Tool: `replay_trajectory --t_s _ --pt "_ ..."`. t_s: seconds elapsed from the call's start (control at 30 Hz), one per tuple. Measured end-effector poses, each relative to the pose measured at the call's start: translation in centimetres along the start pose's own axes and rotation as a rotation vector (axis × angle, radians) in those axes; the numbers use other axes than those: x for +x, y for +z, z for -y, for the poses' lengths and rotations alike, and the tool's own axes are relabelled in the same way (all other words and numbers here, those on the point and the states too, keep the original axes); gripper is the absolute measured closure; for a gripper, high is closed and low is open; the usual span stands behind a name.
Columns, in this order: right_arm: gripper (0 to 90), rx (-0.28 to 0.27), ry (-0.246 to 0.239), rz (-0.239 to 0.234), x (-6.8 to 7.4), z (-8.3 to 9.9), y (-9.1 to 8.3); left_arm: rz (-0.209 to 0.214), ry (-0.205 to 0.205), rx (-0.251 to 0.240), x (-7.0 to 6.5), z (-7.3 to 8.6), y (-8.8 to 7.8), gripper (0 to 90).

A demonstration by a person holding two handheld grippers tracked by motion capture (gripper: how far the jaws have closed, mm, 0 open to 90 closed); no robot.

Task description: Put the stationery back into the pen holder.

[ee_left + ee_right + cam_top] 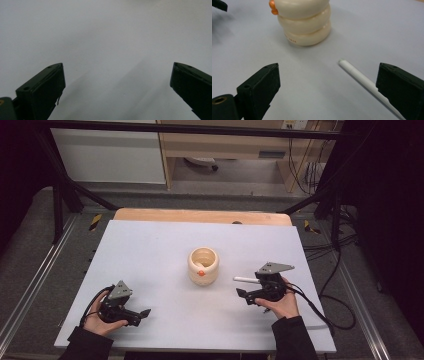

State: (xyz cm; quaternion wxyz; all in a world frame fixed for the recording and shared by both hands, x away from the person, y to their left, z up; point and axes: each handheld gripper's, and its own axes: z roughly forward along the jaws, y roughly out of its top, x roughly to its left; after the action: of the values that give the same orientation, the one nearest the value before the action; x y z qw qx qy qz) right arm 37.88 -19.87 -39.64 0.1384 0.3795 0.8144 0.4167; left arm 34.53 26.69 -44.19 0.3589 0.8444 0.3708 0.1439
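Observation:
A cream ribbed cup [203, 265] with an orange knob on its side stands upright near the middle of the pale table [150, 250]. A white pen [246, 279] lies flat to the right of the cup. My right gripper [242, 293] is open just in front of the pen. In the right gripper view the pen [359, 75] runs under the right jaw, and the cup [304, 22] stands ahead. My left gripper [145, 313] rests open near the table's front left, aimed right. The left gripper view shows my left gripper [117, 77] over bare table.
A wooden strip [200, 216] borders the table's far edge. Black frame bars and cables [325, 255] stand to the right. A cable [320, 312] trails from the right gripper over the table's right side.

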Motion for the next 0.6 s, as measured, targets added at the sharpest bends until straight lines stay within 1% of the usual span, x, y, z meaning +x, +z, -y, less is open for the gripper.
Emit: replay_trajectory --t_s 0.13,0.23,0.33,0.47,0.53,0.6 --pt "6.4 0.021 0.007 0.002 -0.7 1.2 -0.5 0.001 -0.001 -0.001 0.0 0.0 0.0 0.2" --pt "6.5 0.026 0.015 0.004 -1.2 2.0 -0.8 0.001 0.0 -0.002 0.0 -0.1 0.0 0.3" --pt "6.6 0.038 0.01 0.006 -1.7 2.7 -1.0 0.0 -0.002 0.0 0.0 0.0 0.0 0.4" --pt "6.8 0.049 0.02 0.012 -2.4 3.4 -1.2 -0.002 -0.005 0.001 0.0 0.0 0.0 0.7" --pt "6.9 0.049 0.033 0.018 -2.7 3.6 -1.3 -0.001 -0.004 0.001 0.1 0.0 0.0 0.8" --pt "7.4 0.047 0.035 0.02 -2.9 3.6 -1.3 0.0 -0.005 0.003 0.1 0.0 0.1 0.9"
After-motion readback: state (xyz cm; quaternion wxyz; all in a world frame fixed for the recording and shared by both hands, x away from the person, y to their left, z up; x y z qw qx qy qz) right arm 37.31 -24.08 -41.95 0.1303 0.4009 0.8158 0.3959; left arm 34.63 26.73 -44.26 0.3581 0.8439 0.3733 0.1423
